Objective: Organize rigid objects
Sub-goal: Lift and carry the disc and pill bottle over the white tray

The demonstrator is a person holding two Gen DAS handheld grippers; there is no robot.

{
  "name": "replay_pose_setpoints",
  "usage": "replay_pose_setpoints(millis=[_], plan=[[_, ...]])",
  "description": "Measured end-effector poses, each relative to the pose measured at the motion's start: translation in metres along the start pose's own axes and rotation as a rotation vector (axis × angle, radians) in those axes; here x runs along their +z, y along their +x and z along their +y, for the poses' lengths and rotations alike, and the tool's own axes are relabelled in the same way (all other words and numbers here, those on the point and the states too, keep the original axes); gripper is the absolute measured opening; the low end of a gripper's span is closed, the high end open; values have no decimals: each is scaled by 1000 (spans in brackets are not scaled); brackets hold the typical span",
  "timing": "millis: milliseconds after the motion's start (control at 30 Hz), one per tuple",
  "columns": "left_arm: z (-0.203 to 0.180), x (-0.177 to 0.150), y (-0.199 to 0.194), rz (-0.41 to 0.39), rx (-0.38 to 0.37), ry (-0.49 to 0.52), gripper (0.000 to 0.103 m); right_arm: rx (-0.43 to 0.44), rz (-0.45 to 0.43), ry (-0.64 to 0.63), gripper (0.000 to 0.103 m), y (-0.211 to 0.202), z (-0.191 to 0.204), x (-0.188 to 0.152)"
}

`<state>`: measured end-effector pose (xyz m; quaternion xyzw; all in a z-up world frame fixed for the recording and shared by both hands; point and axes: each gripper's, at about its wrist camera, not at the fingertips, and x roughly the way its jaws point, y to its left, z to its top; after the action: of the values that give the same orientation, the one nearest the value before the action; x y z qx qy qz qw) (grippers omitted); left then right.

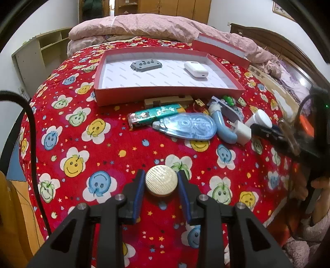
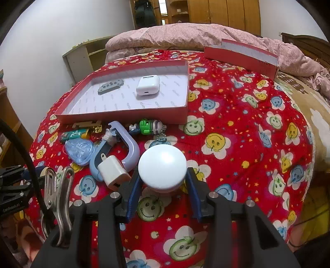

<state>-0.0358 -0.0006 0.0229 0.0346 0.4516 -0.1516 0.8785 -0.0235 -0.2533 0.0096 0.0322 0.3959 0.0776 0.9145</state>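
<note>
Between the right tongs (image 2: 163, 185): white round cap (image 2: 162, 166), blue pads flanking, contact unclear. Left tongs (image 1: 161, 185) grip gold knob (image 1: 161, 179). Red tray (image 2: 123, 117) lies straight ahead.

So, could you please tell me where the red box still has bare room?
The red box is bare along its near wall and right of the white earbud case; the grey button pad takes its far left. Clutter crowds the blanket before it.

Bed (image 2: 237, 107) with red smiley-flower blanket, pink quilt (image 2: 185, 35) bunched behind; white walls (image 2: 51, 31), wooden wardrobe (image 2: 226, 12), open shelf unit (image 1: 41, 51) left.
</note>
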Motion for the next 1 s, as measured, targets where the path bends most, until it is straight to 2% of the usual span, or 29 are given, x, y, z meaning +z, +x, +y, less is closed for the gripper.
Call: replay_pose_setpoints(millis=[267, 700, 1000], plan=[[7, 19, -5, -39, 12, -16, 33, -11, -29, 11, 42, -9, -2, 8], [19, 76, -16, -128, 29, -34, 33, -3, -57, -10, 42, -16, 3, 30], [26, 115, 1, -140, 44, -32, 33, -2, -58, -36, 42, -14, 7, 47]])
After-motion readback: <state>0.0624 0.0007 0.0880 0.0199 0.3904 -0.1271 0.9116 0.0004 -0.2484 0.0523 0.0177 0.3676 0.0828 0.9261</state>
